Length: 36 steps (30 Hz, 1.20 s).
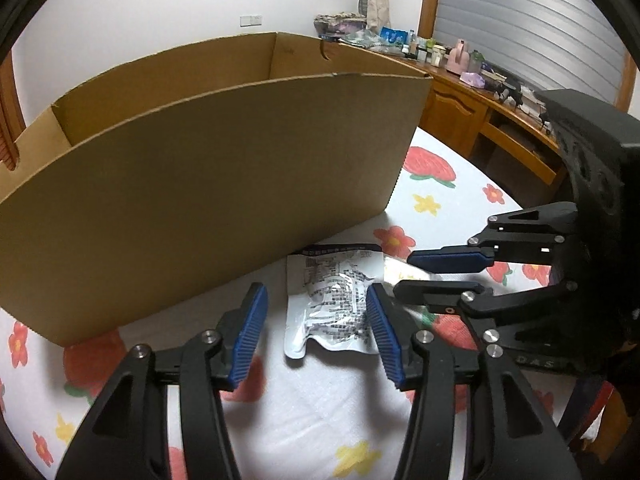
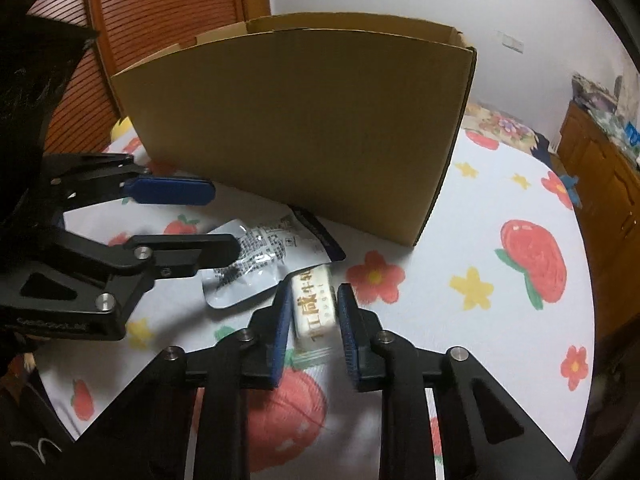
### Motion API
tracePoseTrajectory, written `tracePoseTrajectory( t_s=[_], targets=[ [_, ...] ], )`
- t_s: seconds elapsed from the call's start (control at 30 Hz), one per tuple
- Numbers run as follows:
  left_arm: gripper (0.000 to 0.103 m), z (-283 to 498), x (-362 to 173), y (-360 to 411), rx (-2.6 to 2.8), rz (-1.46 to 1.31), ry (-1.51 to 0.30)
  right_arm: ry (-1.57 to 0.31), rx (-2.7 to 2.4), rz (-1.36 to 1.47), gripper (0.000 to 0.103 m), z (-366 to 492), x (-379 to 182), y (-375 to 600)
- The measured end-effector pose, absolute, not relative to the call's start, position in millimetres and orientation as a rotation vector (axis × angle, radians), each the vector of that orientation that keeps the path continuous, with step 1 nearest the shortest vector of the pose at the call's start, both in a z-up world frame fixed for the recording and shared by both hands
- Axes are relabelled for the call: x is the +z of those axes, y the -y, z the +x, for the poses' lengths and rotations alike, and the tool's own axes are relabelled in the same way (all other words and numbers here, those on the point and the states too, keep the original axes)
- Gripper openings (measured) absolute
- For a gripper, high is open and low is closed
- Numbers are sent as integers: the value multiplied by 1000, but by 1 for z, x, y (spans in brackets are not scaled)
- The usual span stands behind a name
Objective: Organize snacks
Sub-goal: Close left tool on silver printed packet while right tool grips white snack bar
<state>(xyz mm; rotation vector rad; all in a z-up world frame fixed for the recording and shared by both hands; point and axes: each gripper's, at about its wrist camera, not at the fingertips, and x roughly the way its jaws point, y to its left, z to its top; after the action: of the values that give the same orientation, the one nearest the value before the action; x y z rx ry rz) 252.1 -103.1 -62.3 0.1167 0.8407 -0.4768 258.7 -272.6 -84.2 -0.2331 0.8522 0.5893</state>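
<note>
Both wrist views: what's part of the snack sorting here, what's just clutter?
Part of the job:
- cardboard box, open-topped, on the flowered sheet
- silver packet, lying flat beside the box
- cream bar, between the right gripper jaws
- left gripper, jaws astride the packet

Lying about:
- desk with bottles and clutter
- slatted door
- blinds

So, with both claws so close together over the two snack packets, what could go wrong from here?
1. The right claw has the cream bar between its pads while the bar's far end touches the silver packet; lifting could drag that packet along.
2. The left claw straddles the same silver packet, very near the right claw, so they may collide.
3. The cardboard box wall stands tall; a low lift could hit it.
</note>
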Motion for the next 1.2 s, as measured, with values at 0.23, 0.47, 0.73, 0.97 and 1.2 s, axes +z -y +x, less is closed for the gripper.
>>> tracePoseTrajectory(
  t_s=[0.23,0.47,0.73,0.97,1.2],
  targets=[
    [59,256,-66,115,-502,131,-859,-838,558,-204,20,248,-80,289],
    [60,268,-73,119,-492,136,-899,-825,501,-216,20,236,-85,299],
    [64,271,-80,115,-486,113,-935,-841,493,-199,21,237,-91,303],
    [65,268,-79,120,-482,138,-942,-833,475,-237,22,238,-91,298],
    [60,265,-78,117,-463,111,-951,-830,471,-242,22,237,-92,297]
  ],
)
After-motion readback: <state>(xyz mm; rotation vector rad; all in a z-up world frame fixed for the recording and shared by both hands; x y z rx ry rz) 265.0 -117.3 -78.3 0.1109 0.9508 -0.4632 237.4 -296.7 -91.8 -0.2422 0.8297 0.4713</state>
